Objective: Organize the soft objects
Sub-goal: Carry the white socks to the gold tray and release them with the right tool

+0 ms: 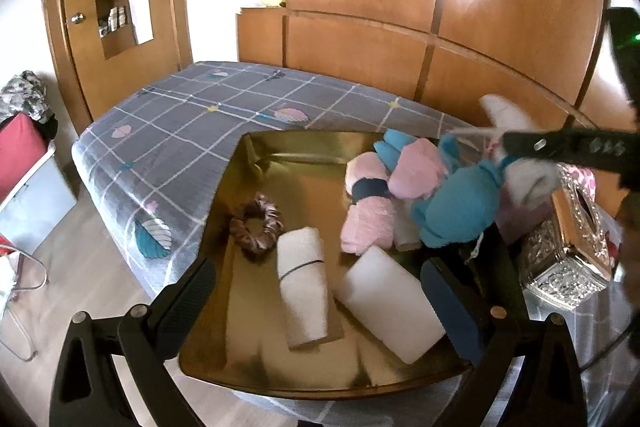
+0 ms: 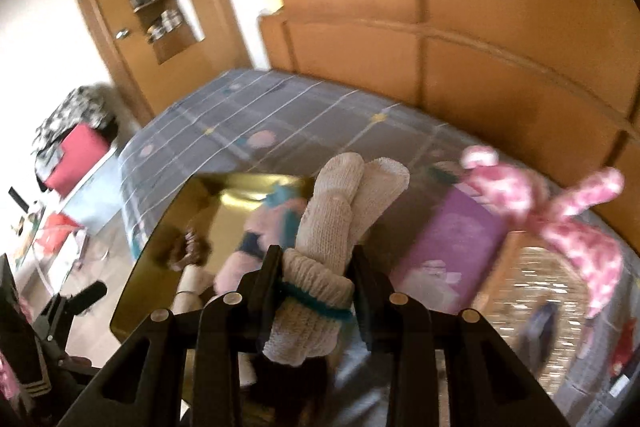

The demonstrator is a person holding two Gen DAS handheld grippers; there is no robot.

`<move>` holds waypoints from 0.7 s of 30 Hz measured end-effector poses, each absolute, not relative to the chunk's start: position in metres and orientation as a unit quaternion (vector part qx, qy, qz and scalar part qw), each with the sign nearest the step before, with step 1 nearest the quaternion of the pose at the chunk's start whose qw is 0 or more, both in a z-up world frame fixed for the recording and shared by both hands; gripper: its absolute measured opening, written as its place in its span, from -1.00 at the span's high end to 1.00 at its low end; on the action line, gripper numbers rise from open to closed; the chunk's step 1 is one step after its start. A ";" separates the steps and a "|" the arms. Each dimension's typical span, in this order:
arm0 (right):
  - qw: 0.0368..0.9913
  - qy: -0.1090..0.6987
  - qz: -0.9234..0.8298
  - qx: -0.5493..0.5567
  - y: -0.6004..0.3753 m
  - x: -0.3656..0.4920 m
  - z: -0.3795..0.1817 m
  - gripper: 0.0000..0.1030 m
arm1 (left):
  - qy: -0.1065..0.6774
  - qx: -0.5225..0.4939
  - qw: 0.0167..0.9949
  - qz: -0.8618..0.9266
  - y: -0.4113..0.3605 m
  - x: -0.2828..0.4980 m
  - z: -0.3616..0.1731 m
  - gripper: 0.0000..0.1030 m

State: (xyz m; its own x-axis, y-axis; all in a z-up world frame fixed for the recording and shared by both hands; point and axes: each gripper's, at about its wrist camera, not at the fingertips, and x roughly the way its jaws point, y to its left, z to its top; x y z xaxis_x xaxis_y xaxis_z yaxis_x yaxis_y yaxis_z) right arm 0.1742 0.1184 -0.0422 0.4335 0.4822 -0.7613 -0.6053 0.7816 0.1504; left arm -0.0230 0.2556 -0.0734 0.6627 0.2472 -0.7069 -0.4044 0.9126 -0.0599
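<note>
A gold tray [image 1: 256, 339] on the bed holds a brown scrunchie [image 1: 256, 227], a rolled cream towel [image 1: 302, 287], a white foam block [image 1: 390, 303], pink rolled cloths [image 1: 368, 223] and a blue cloth [image 1: 456, 207]. My left gripper [image 1: 320, 291] is open, low over the tray's near side. My right gripper [image 2: 316, 275] is shut on a beige knitted sock bundle [image 2: 340, 211] with a teal band, held above the tray's right side [image 2: 168, 235]. It also shows in the left wrist view [image 1: 560, 147], holding the bundle [image 1: 532, 175].
A silver ornate tissue box [image 1: 568, 251] stands right of the tray. A pink plush rabbit [image 2: 560, 207], a purple box [image 2: 456, 239] and a wicker basket [image 2: 536, 287] lie on the grey checked bed [image 1: 192, 123]. Wooden wardrobes stand behind.
</note>
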 end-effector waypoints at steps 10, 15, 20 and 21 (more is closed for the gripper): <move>0.809 0.446 0.368 -0.105 0.204 0.170 -0.075 0.37 | 0.342 -0.143 0.902 0.222 0.303 -0.041 -0.061 -0.99; 0.787 0.471 0.389 -0.084 0.232 0.177 -0.089 0.29 | 0.335 -0.170 0.889 0.260 0.331 -0.049 -0.064 -0.99; 0.772 0.496 0.394 -0.051 0.244 0.186 -0.102 0.14 | 0.342 -0.175 0.885 0.261 0.334 -0.048 -0.071 -0.99; 0.767 0.500 0.400 -0.036 0.241 0.186 -0.102 0.12 | 0.345 -0.172 0.885 0.259 0.333 -0.047 -0.072 -0.99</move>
